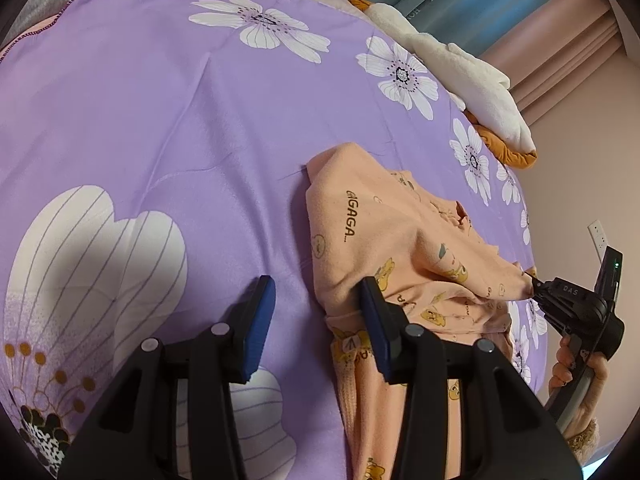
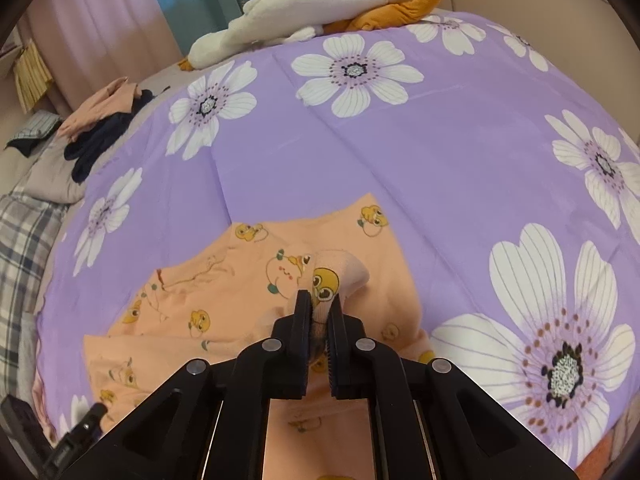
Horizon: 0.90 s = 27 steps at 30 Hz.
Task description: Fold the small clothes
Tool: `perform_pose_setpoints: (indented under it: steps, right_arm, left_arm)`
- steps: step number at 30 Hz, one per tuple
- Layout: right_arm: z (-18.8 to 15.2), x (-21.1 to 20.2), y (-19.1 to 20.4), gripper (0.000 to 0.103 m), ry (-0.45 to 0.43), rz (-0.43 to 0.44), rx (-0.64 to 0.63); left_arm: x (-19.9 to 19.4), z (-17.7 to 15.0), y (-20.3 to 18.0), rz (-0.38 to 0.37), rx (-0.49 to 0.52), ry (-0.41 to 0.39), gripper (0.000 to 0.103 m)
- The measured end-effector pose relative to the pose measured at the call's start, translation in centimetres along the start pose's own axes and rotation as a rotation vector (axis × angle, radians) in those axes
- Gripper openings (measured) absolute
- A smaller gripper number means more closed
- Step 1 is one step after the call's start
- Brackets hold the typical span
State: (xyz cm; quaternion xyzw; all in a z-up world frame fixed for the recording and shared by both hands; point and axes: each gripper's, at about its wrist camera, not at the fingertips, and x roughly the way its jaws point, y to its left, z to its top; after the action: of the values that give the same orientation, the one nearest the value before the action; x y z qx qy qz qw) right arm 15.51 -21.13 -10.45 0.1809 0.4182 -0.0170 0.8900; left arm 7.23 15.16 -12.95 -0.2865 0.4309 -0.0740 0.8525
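A small peach garment (image 1: pixel 404 240) with yellow duck prints lies crumpled on the purple flowered bedspread (image 1: pixel 168 120). My left gripper (image 1: pixel 320 320) is open and empty, hovering just left of the garment's near edge, its right finger over the cloth. My right gripper (image 1: pixel 534 284) is shut on an edge of the garment and lifts it a little. In the right wrist view the right gripper (image 2: pixel 320 308) pinches a fold of the garment (image 2: pixel 224 300) between its fingers, with the bedspread (image 2: pixel 400 152) beyond.
A white and orange plush blanket (image 2: pixel 320 4) is heaped at the bed's far edge, also in the left wrist view (image 1: pixel 472 80). Dark and peach clothes (image 2: pixel 100 128) are piled at the left. Curtains (image 2: pixel 120 12) and a wall (image 1: pixel 592 160) border the bed.
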Motion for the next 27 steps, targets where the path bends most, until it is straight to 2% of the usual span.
perform_pose_setpoints:
  steps: [4,10,11,13,15,17,19,22,27]
  right_arm:
    - [0.7,2.2,0.0,0.006,0.023,-0.045,0.016]
    - [2.6,4.2,1.0,0.006,-0.005,-0.127,-0.029]
    - [2.8,4.3,1.0,0.009,0.002,-0.135,-0.031]
    - [3.3,4.0,0.6,0.027,-0.006,-0.147,-0.021]
    - [3.6,2.9,0.0,0.040,-0.050,-0.140,-0.009]
    - [3.8,1.8,-0.7,0.041,-0.084,-0.155,-0.020]
    - [3.8,1.2,-1.4,0.041,-0.079,-0.182,-0.016]
    - [3.5,0.8,-2.5,0.041,-0.065,-0.124,0.024]
    - [2.1,2.7,-2.7,0.041,0.037,-0.016,0.024]
  left_arm:
    - [0.2,0.0,0.0,0.009,0.000,-0.001,0.044]
    - [0.3,-0.1,0.1,0.007,-0.001,-0.001,0.044]
    - [0.3,-0.1,0.1,0.007,-0.002,-0.001,0.044]
    - [0.3,0.0,0.2,0.005,-0.005,0.000,0.044]
    - [0.3,0.0,0.2,0.004,-0.007,0.000,0.044]
    - [0.4,0.0,0.3,0.003,-0.012,0.000,0.044]
    - [0.4,0.0,0.3,0.005,-0.018,0.000,0.044]
    - [0.4,-0.1,0.2,0.012,-0.014,-0.003,0.044]
    - [0.4,-0.2,0.3,0.007,-0.025,-0.003,0.044]
